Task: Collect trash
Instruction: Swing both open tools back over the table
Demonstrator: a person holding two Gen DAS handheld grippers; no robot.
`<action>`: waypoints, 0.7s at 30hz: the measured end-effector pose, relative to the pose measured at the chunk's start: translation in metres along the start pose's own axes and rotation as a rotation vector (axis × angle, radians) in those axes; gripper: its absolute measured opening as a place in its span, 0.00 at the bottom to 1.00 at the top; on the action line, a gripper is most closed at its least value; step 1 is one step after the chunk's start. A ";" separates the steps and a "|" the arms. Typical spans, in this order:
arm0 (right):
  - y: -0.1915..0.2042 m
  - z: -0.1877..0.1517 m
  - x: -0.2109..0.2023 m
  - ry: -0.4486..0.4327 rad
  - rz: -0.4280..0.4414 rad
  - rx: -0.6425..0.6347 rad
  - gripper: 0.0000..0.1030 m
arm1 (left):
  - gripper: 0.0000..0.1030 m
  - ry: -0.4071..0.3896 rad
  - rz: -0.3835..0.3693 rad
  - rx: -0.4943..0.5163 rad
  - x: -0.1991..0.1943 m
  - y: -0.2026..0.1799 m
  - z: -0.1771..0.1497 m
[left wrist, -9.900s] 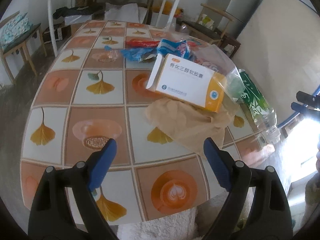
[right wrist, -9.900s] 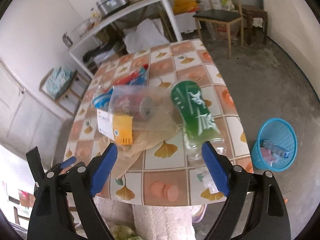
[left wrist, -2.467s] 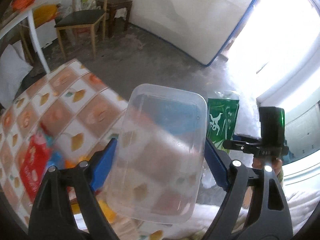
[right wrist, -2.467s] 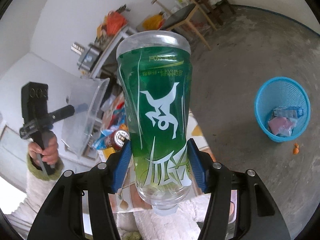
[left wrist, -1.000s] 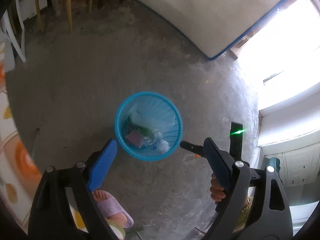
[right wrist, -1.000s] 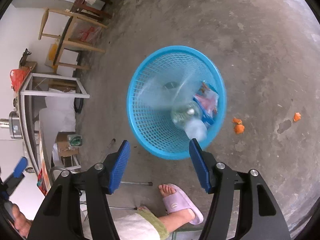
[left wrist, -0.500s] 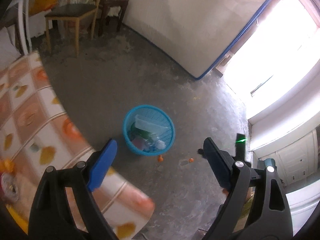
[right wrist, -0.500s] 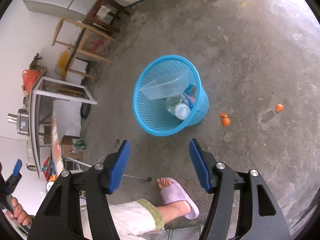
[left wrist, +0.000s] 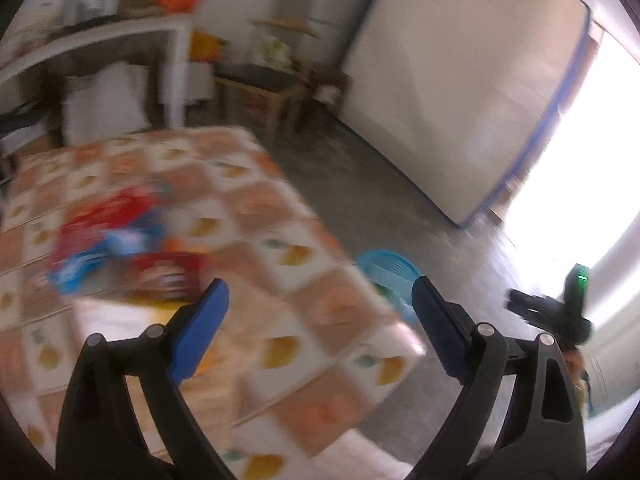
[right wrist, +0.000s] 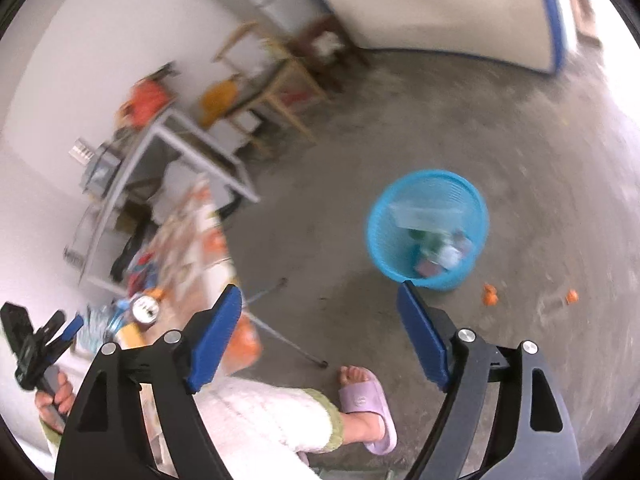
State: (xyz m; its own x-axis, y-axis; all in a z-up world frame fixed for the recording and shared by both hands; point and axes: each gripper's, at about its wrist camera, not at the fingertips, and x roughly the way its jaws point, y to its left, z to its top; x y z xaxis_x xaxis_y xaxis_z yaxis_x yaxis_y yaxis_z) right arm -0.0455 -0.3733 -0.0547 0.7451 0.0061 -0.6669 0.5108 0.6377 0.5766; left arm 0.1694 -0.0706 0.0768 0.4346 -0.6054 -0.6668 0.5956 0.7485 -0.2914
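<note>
The blue mesh trash basket (right wrist: 430,226) stands on the concrete floor, holding a clear plastic container, the green bottle and packets. My right gripper (right wrist: 320,314) hangs above the floor beside it, jaws opening, nothing between them. My left gripper (left wrist: 318,300) is open and empty over the near corner of the tiled table (left wrist: 320,304). Blurred red and blue wrappers (left wrist: 108,232), a red can (left wrist: 168,272) and a white and yellow box (left wrist: 116,316) lie on the table. The basket (left wrist: 390,266) peeks out past the table's edge in the left wrist view.
A person's foot in a purple slipper (right wrist: 366,400) and a white fluffy sleeve are below the right gripper. Orange scraps (right wrist: 490,298) lie on the floor. Wooden chairs (right wrist: 276,76), a white shelf table (left wrist: 120,40) and a leaning mattress (left wrist: 460,92) line the walls.
Both grippers swung up and away from the basket. The left wrist view turned back to the table with the trash. The right gripper's jaws spread wider.
</note>
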 end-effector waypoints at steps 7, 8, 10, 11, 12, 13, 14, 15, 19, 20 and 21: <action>0.094 -0.004 0.016 0.081 0.138 -0.164 0.77 | 0.87 -0.078 0.158 -0.111 -0.058 0.075 -0.036; 0.106 -0.006 0.021 0.099 0.152 -0.184 0.77 | 0.87 -0.075 0.168 -0.124 -0.061 0.081 -0.040; 0.133 -0.013 0.036 0.144 0.176 -0.225 0.77 | 0.87 -0.063 0.190 -0.159 -0.066 0.098 -0.056; 0.144 -0.016 0.041 0.166 0.187 -0.240 0.77 | 0.87 -0.058 0.204 -0.168 -0.067 0.104 -0.062; 0.159 -0.020 0.049 0.195 0.199 -0.266 0.77 | 0.87 -0.058 0.218 -0.173 -0.069 0.109 -0.070; 0.170 -0.024 0.054 0.212 0.204 -0.283 0.77 | 0.87 -0.051 0.238 -0.177 -0.068 0.114 -0.077; 0.182 -0.027 0.060 0.229 0.208 -0.300 0.77 | 0.87 -0.043 0.254 -0.181 -0.067 0.118 -0.084; 0.195 -0.032 0.067 0.253 0.217 -0.321 0.77 | 0.87 -0.038 0.261 -0.187 -0.065 0.120 -0.088; 0.235 -0.051 0.090 0.328 0.205 -0.396 0.78 | 0.87 -0.021 0.280 -0.252 -0.055 0.133 -0.106; 0.246 -0.056 0.097 0.353 0.199 -0.419 0.79 | 0.87 -0.018 0.278 -0.268 -0.054 0.136 -0.109; 0.253 -0.060 0.103 0.368 0.194 -0.435 0.80 | 0.87 -0.016 0.273 -0.289 -0.052 0.138 -0.113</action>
State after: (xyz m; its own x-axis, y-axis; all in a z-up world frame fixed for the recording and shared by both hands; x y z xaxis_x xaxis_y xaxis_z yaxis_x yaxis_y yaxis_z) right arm 0.1344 -0.1656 -0.0057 0.5699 0.3706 -0.7334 0.1003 0.8545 0.5097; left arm 0.1529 0.0951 -0.0058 0.5624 -0.3756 -0.7367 0.2427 0.9266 -0.2871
